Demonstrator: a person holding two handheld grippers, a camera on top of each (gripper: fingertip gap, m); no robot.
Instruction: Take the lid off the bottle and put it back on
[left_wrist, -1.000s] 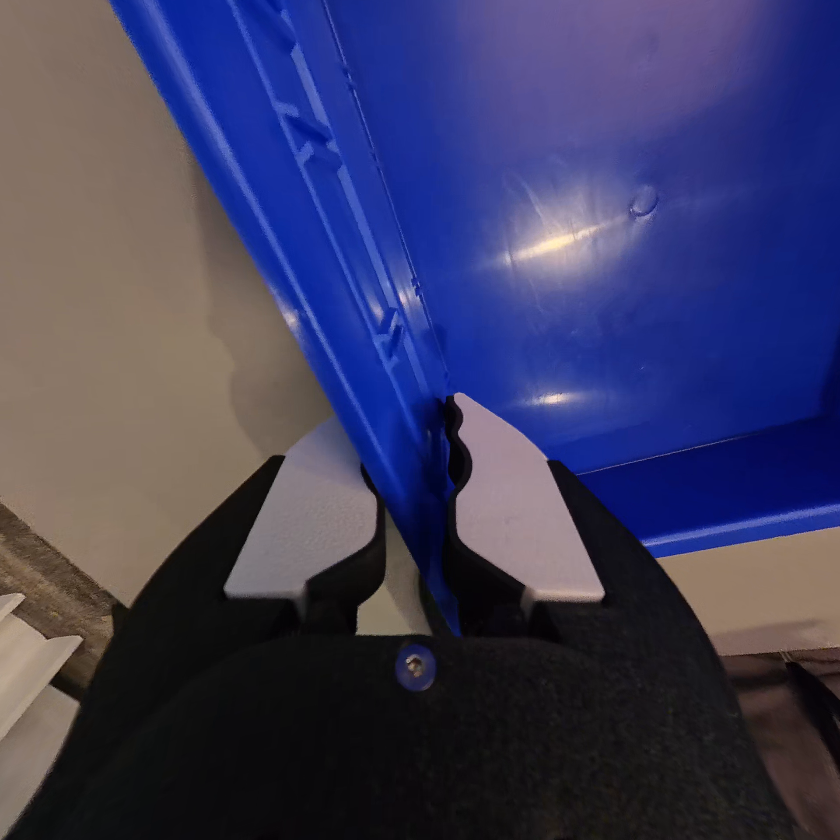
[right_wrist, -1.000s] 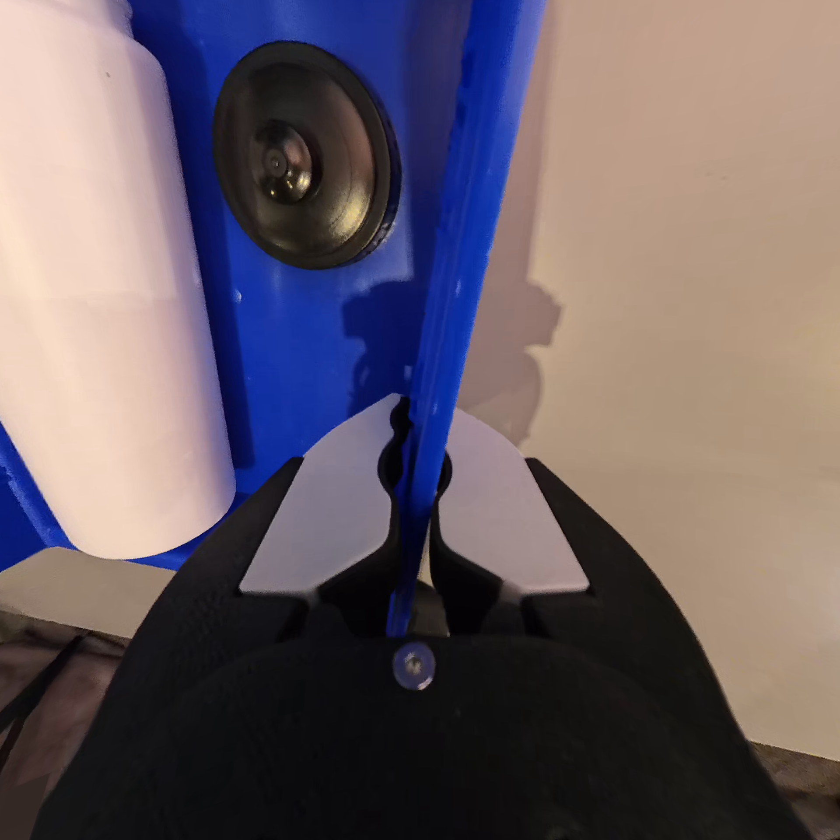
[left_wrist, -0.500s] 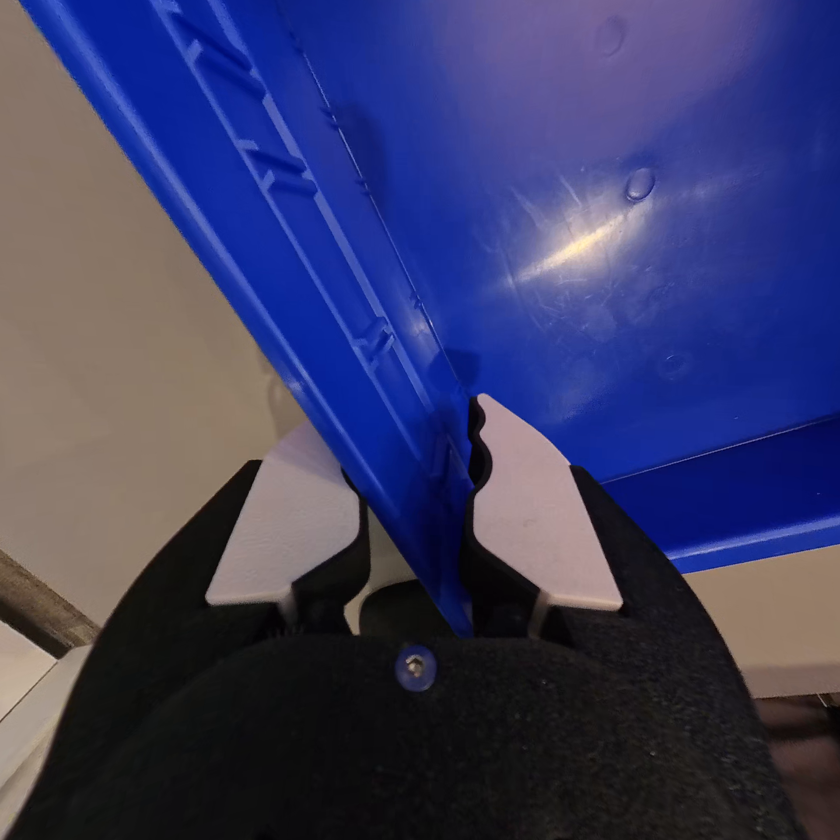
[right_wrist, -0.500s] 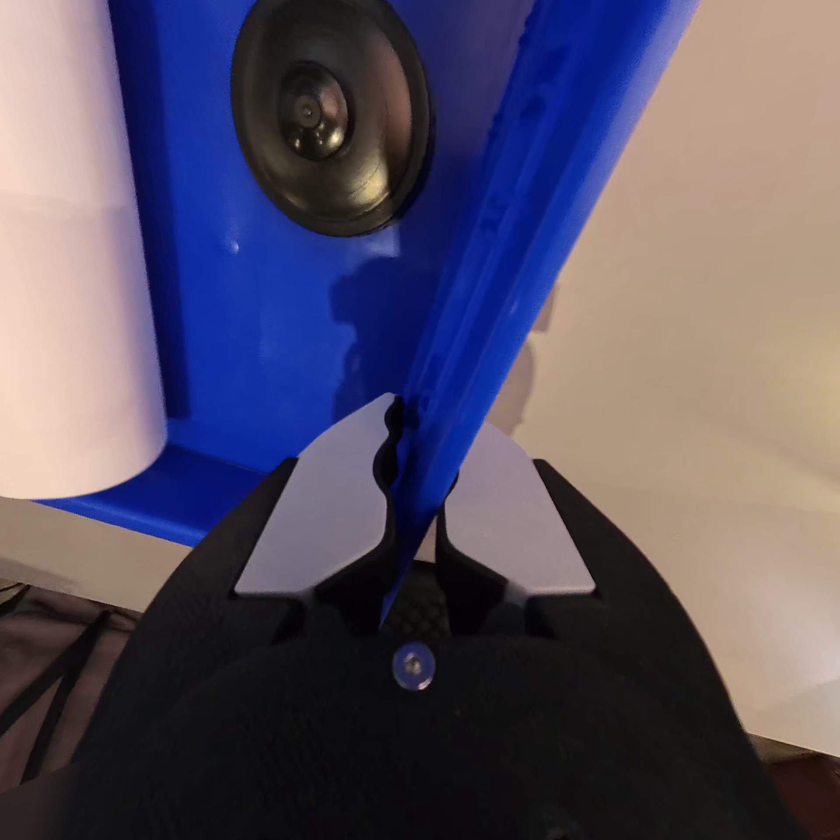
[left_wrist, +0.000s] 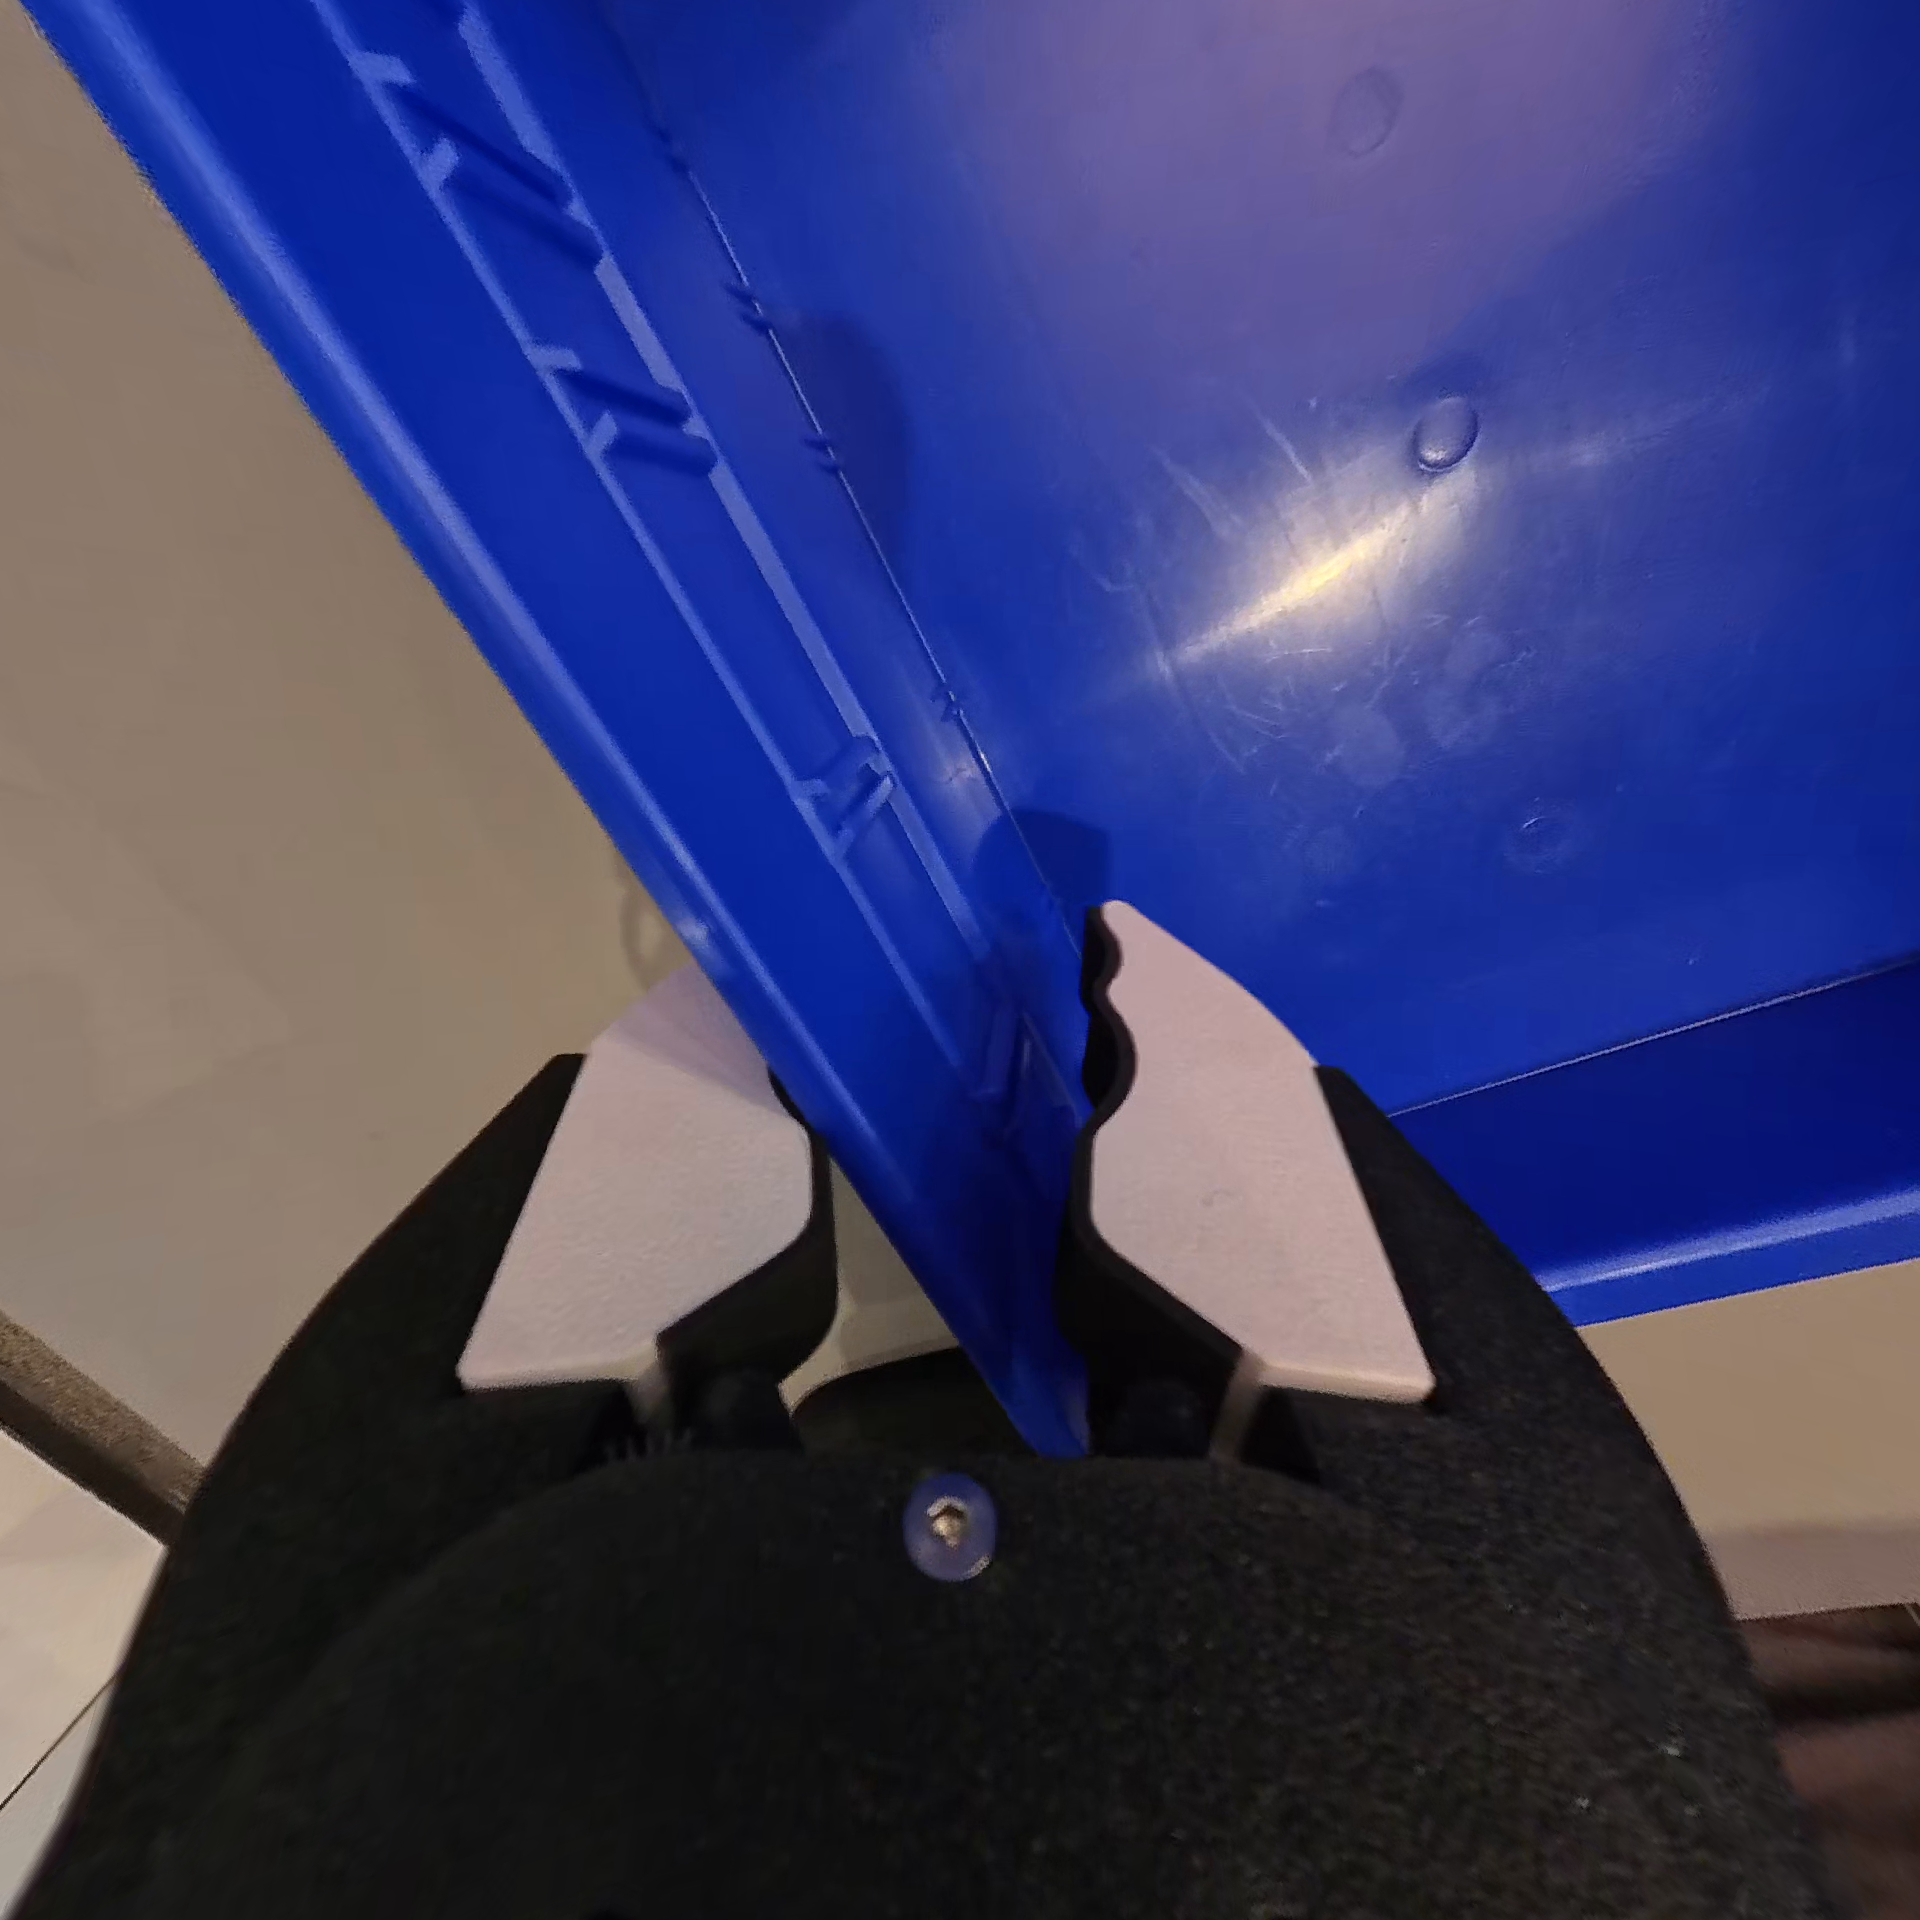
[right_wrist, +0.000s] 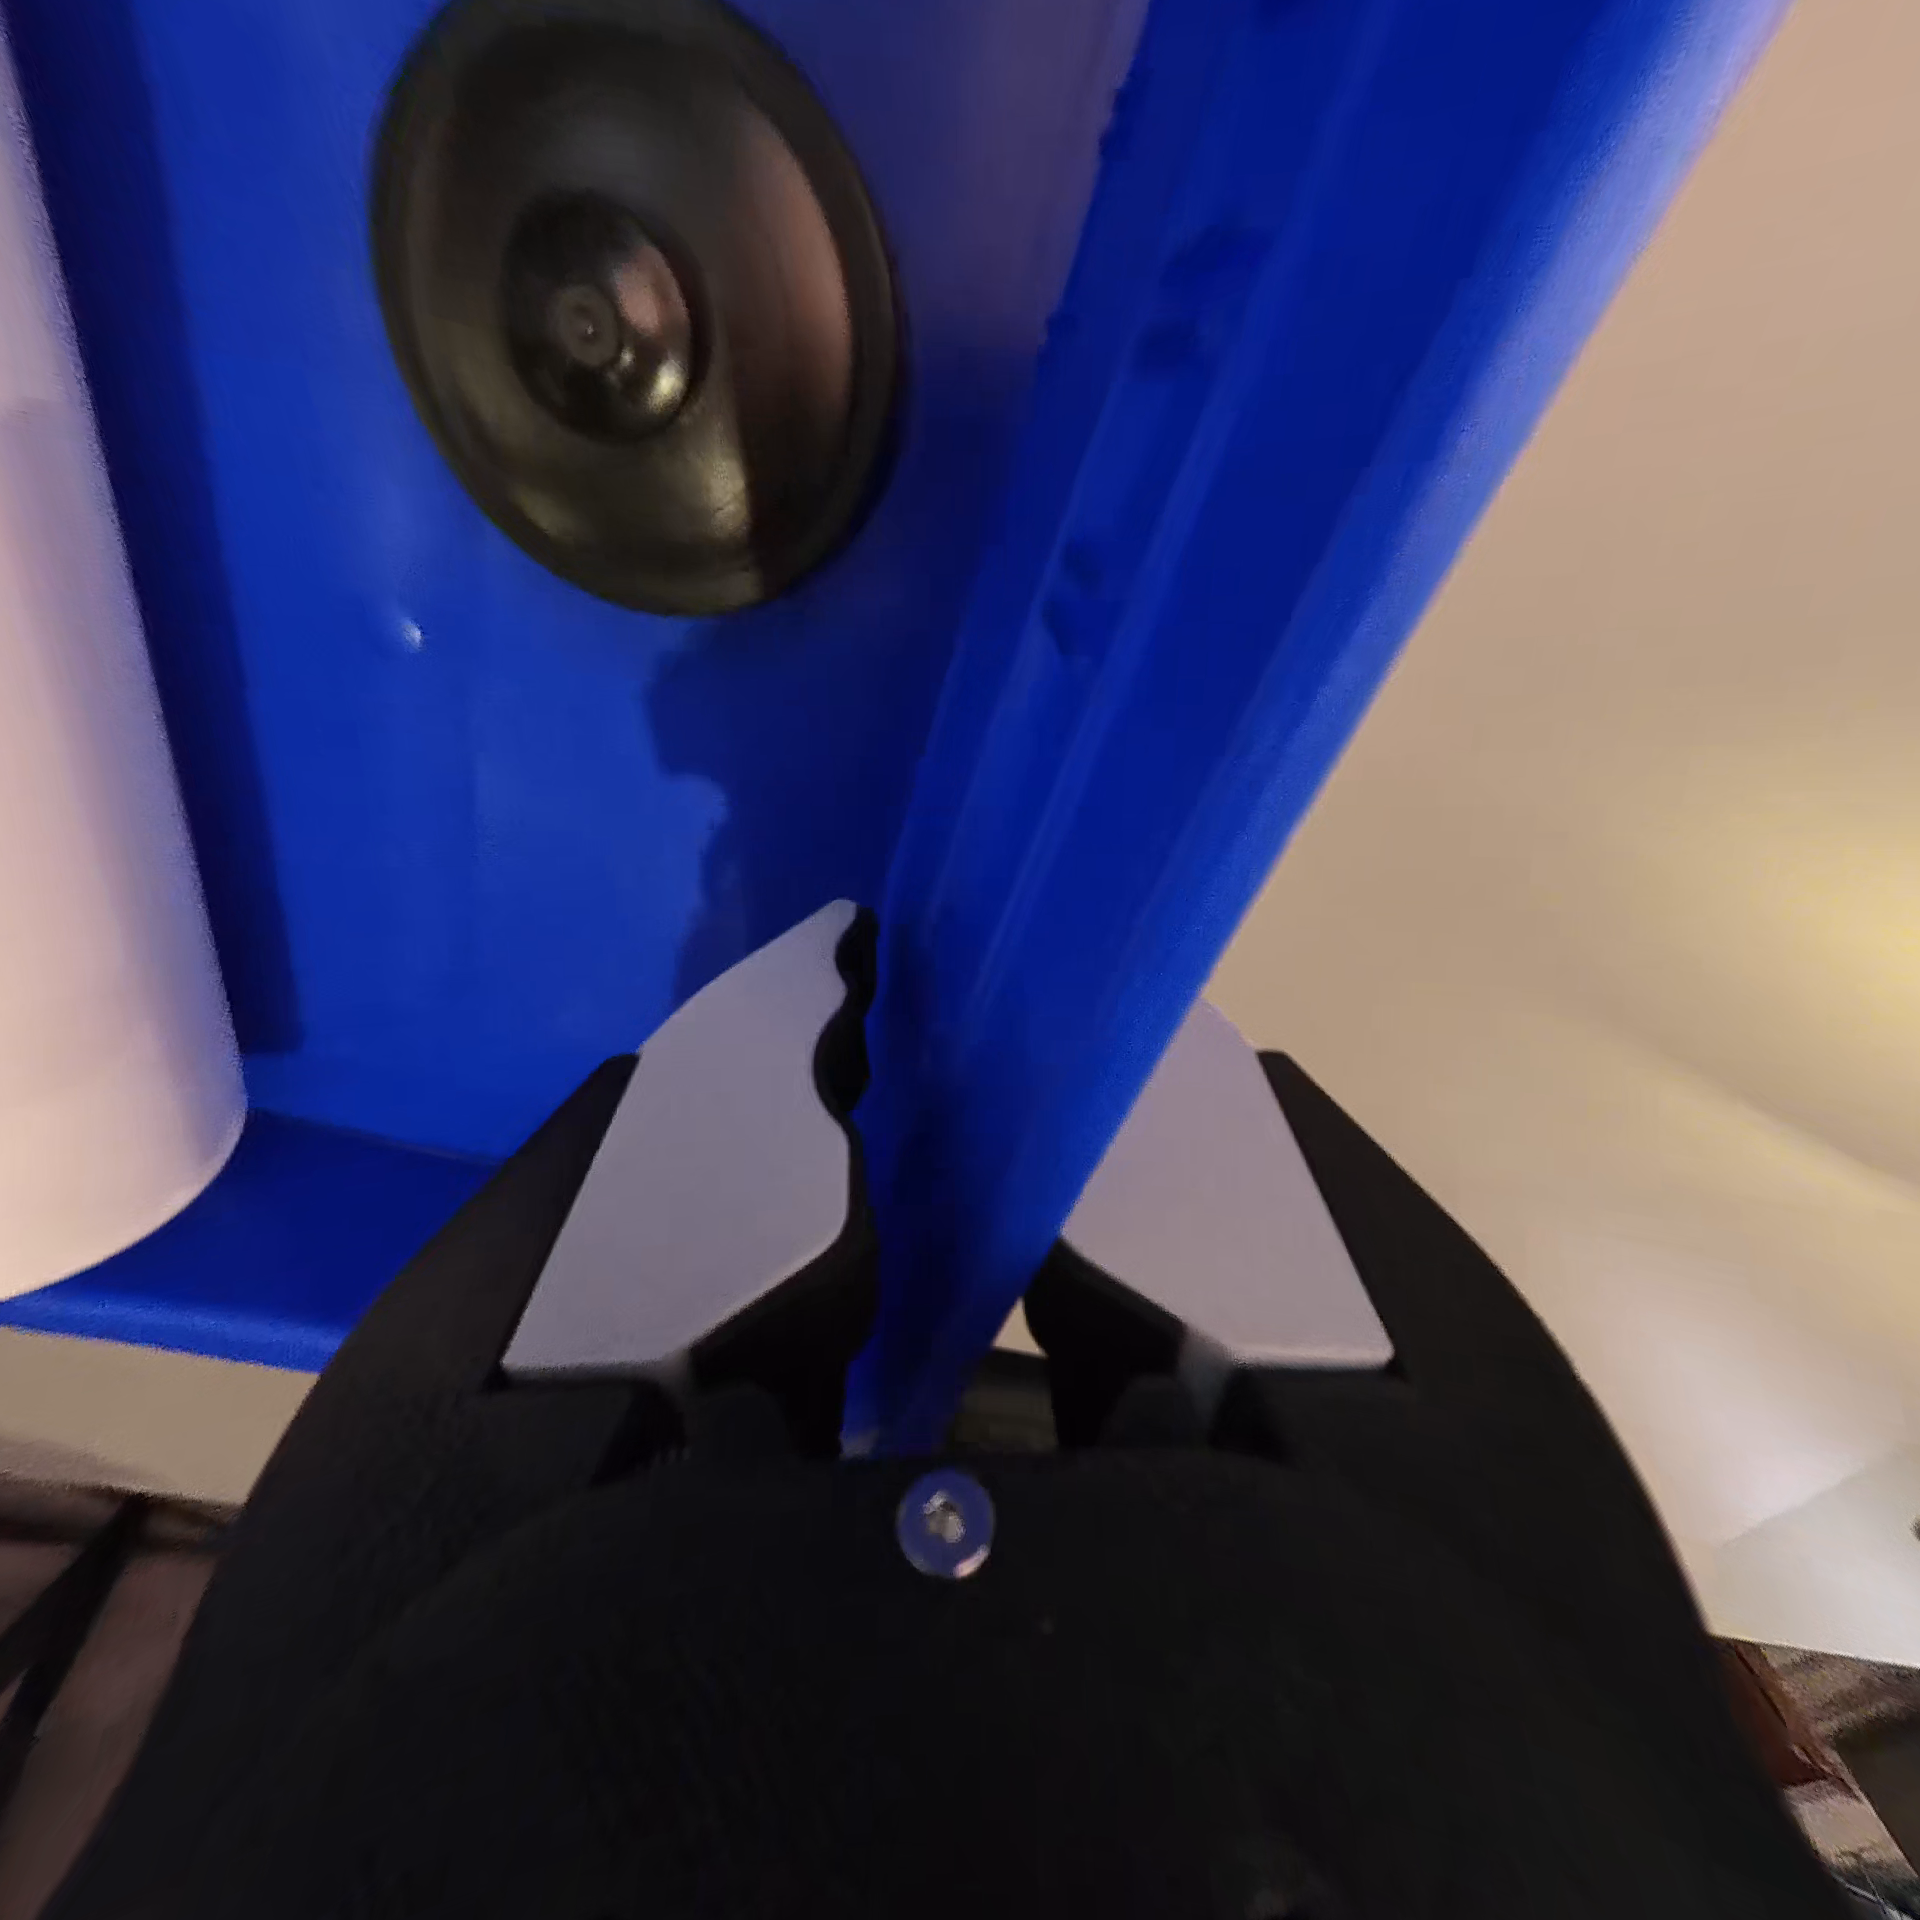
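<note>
Two grips: both grippers are clamped on opposite side walls of one blue tray, none on the bottle or the lid.
Left gripper (left_wrist: 997, 1049): its jaws are narrowed onto the tray's left wall (left_wrist: 665, 582), one finger outside over the beige table (left_wrist: 208, 727), the other inside over the tray floor.
Tray floor, left wrist view: bare scratched blue plastic; neither bottle nor lid shows here.
Bottle (right_wrist: 94, 831): white, lying on its side in the blue tray (right_wrist: 540, 883), at the left edge of the right wrist view; its long axis runs near to far, its flat end near.
Lid (right_wrist: 634, 312): black disc off the bottle, lying flat on the tray floor between the bottle and the right wall, apart from both.
Right gripper (right_wrist: 966, 1039): its jaws are closed on the tray's right wall (right_wrist: 1247, 520), the inner finger over the tray floor.
Key relation: the lid lies far and slightly left of the right gripper's fingertips, so by my judgement that hand is the nearer one to it; the bottle lies farther left.
Judgement: the lid is already off; putting it back calls for letting go of the tray first.
Blur: the right wrist view is smeared, so the lid's fine detail is unclear.
</note>
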